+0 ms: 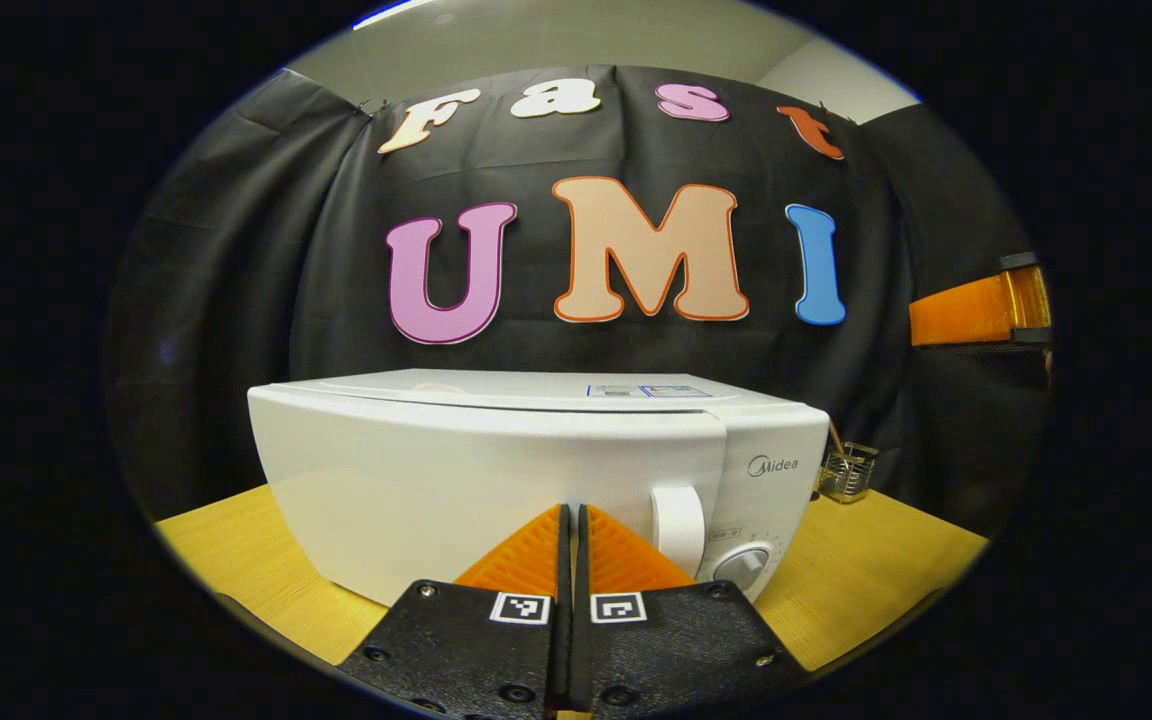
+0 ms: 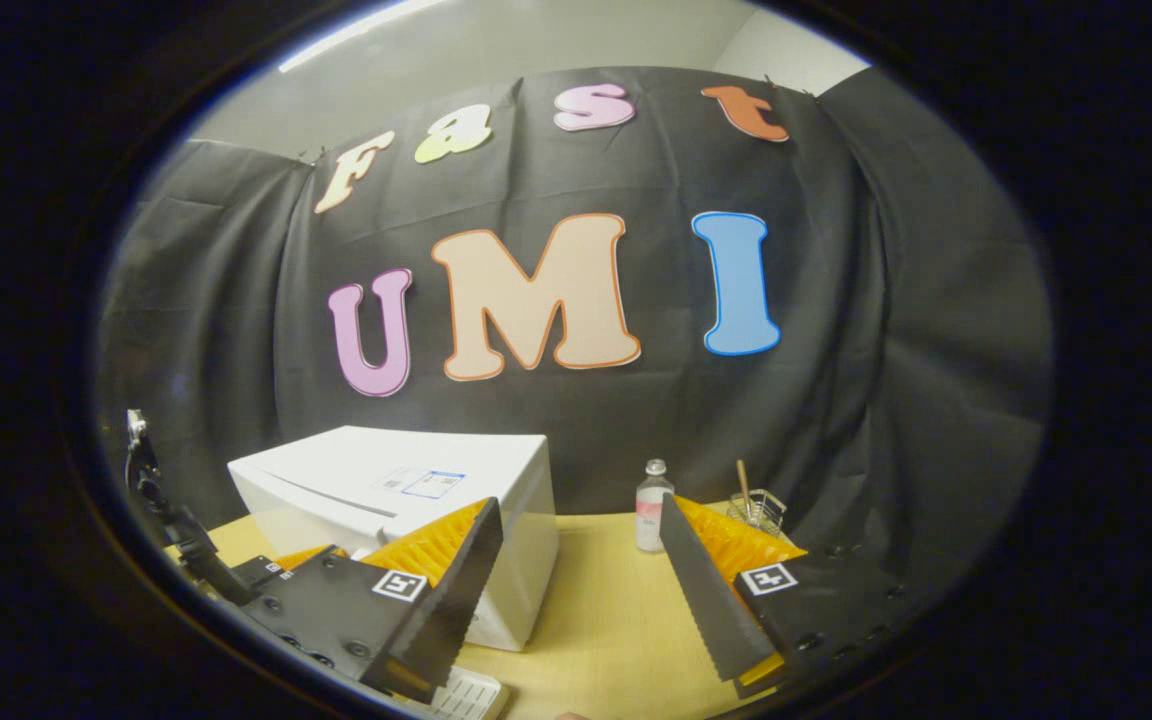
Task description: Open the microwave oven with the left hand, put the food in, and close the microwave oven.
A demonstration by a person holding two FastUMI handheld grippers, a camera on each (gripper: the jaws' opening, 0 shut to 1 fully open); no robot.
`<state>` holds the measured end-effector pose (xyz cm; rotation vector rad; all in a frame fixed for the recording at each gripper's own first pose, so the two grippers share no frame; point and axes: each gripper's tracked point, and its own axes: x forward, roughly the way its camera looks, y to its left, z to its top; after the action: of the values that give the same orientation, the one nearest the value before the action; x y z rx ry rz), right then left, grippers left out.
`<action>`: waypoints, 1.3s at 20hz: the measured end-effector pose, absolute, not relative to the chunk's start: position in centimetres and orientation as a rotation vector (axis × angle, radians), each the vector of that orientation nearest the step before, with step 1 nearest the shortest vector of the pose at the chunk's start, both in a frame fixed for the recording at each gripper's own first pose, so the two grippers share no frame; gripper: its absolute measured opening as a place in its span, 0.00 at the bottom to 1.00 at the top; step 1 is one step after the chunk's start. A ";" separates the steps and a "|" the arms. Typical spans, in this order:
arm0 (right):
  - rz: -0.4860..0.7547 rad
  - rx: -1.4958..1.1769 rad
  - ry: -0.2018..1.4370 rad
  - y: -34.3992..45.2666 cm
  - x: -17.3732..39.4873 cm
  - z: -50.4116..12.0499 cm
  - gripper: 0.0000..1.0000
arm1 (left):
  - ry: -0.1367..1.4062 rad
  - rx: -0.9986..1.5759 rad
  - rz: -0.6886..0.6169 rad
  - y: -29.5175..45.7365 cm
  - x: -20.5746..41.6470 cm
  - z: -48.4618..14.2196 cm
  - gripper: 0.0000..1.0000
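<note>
Facing: the left gripper [image 1: 569,520] points at the front of the white microwave oven [image 1: 496,470], low centre of the left gripper view, door shut.
Left jaws: clenched together, nothing between them.
Right jaws: right gripper [image 2: 576,560] spread wide and empty, low in the right gripper view.
Door handle: white vertical handle [image 1: 677,527] just right of the left fingers, above a round dial [image 1: 742,568].
Food: I cannot tell where it lies.
Desk: wooden desk [image 1: 866,560] carries the oven; a small clear bottle [image 2: 652,506] and a wire basket [image 2: 761,510] stand right of centre.
Writing: the brand "Midea" reads on the control panel; the stickers on top are too small.
Risk: closed jaws likely cannot hook the handle; a sideways approach may slip off or nudge the dial, and a hard pull could drag the oven.
</note>
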<state>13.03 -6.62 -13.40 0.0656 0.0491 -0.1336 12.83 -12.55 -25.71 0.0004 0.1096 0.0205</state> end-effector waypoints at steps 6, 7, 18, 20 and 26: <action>-0.175 0.051 0.044 -7.8 13.0 -13.3 0.97 | 0.108 -0.007 0.024 -12.6 12.8 -25.8 0.00; -0.181 0.047 0.043 -7.9 13.0 -13.2 0.97 | 0.108 -0.004 0.025 -12.6 12.8 -25.8 0.01; -0.132 0.028 0.035 -6.1 12.5 -12.9 0.92 | 0.091 0.014 0.021 -12.7 13.4 -25.6 0.01; -0.119 0.022 0.034 -5.6 12.7 -12.8 0.92 | 0.092 0.021 0.027 -12.6 13.5 -25.5 0.01; -0.092 0.004 0.032 -4.9 12.3 -12.8 0.92 | 0.075 0.033 0.049 -12.0 11.4 -23.0 0.01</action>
<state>12.26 -4.93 -12.80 0.0037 0.0321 -0.0918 11.39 -12.03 -22.98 0.0326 0.0754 0.0487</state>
